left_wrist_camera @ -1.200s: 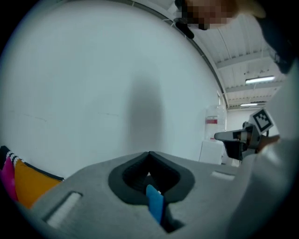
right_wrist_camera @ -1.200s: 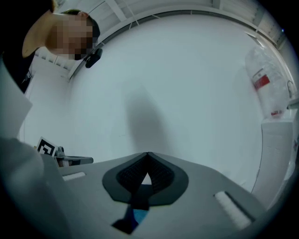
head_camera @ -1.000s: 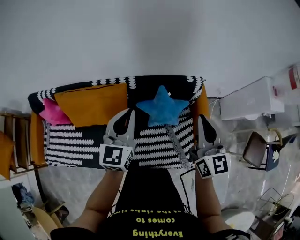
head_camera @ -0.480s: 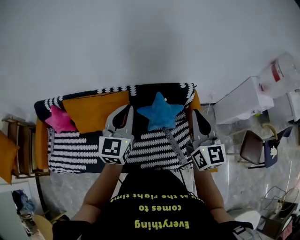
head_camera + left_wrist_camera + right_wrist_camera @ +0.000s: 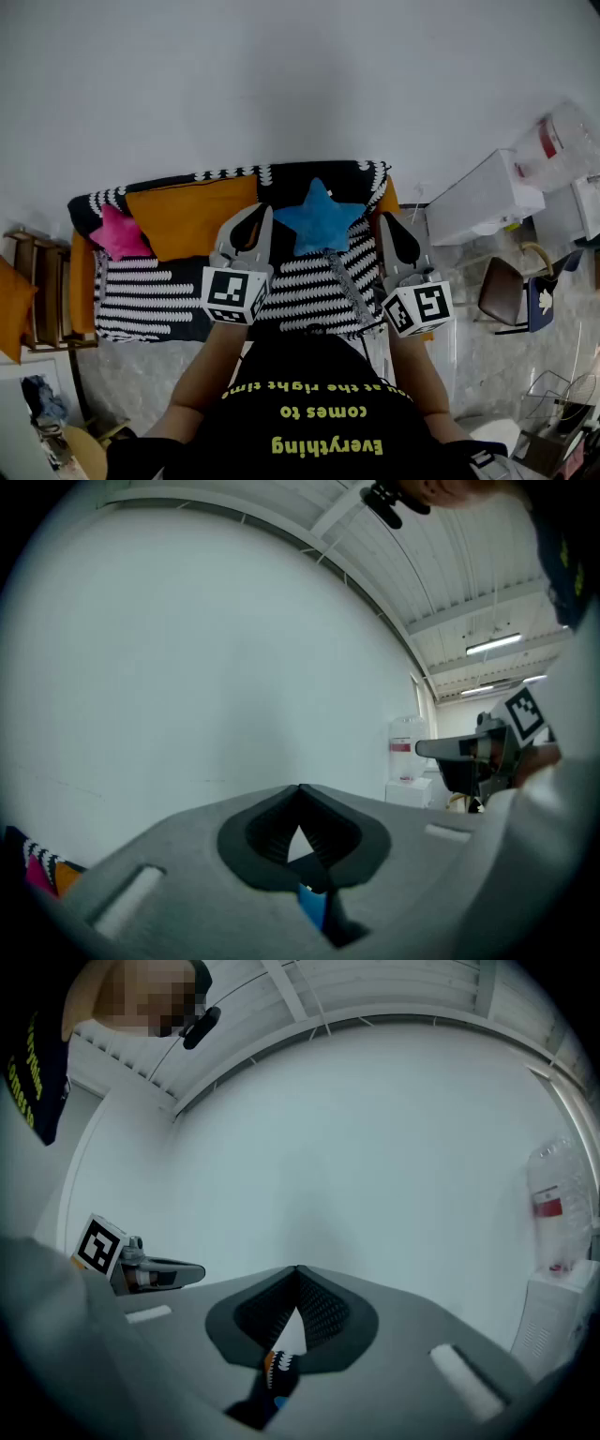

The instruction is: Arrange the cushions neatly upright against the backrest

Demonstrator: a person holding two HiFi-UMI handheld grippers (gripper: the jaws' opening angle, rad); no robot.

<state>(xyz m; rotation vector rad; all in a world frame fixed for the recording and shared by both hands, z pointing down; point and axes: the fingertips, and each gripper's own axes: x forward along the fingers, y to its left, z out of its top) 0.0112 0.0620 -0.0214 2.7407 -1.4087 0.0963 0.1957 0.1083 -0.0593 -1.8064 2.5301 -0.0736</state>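
Note:
In the head view a black-and-white patterned sofa (image 5: 159, 300) stands against the white wall. A long orange cushion (image 5: 192, 217), a pink star cushion (image 5: 120, 234) and a blue star cushion (image 5: 319, 217) lean upright on its backrest. My left gripper (image 5: 261, 212) hovers shut and empty between the orange cushion and the blue star. My right gripper (image 5: 385, 221) is shut and empty by the sofa's right arm. In the left gripper view the closed jaws (image 5: 300, 791) point level at the wall, and so do those in the right gripper view (image 5: 297, 1271).
A wooden side shelf (image 5: 37, 281) with another orange cushion (image 5: 11, 309) stands left of the sofa. To the right are a white cabinet (image 5: 483, 197), a water bottle (image 5: 553, 150) and a chair (image 5: 506, 295). My own torso fills the lower middle.
Both grippers have risen, and sit slightly higher against the sofa in the head view. The cushions have not moved. Both jaws stayed shut.

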